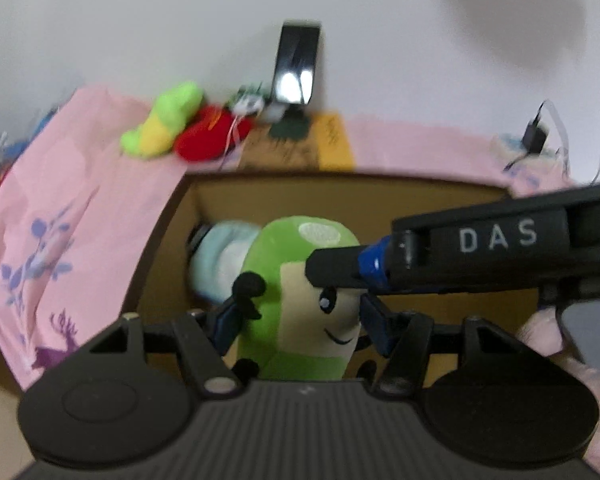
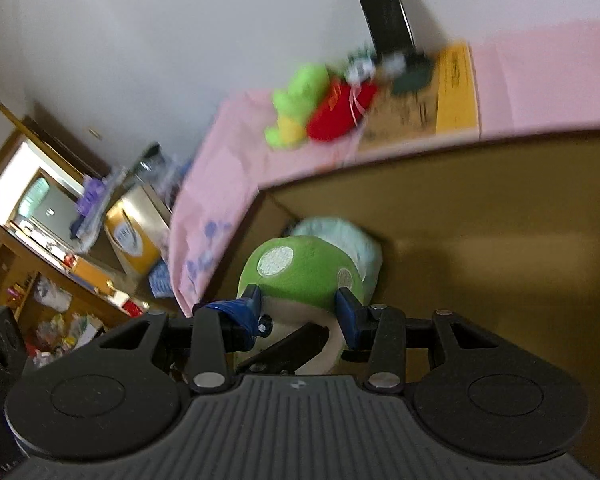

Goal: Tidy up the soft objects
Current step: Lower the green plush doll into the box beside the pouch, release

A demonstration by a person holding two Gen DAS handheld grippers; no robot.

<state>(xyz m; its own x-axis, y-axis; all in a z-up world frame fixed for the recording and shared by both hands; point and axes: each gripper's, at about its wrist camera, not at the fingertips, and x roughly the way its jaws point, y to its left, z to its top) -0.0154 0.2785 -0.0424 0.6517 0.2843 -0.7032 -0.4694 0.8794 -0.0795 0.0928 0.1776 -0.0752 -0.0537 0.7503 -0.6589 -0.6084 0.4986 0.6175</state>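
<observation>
Looking along your left gripper (image 1: pixel 300 316), you are seeing its blue pads pressing on either side of the green mushroom plush (image 1: pixel 300 280) at lower centre of the frame, so the jaws are clamping it by its cream body. The plush is hanging over the open cardboard box (image 1: pixel 172 240), with a pale blue soft toy (image 1: pixel 220 260) lying inside the box just behind it. Your right gripper (image 1: pixel 460 256) is reaching in from the right edge, its tip touching the plush near its eye. On the pink cloth (image 1: pixel 60 200) in the upper left, a green-and-yellow plush (image 1: pixel 160 124) is lying against a red plush (image 1: pixel 208 136). Looking along your right gripper (image 2: pixel 298 312), you are seeing its blue pads gripping the mushroom's green cap (image 2: pixel 300 268) at lower centre, above the box (image 2: pixel 460 220), with the pale blue toy (image 2: pixel 352 240) directly behind.
</observation>
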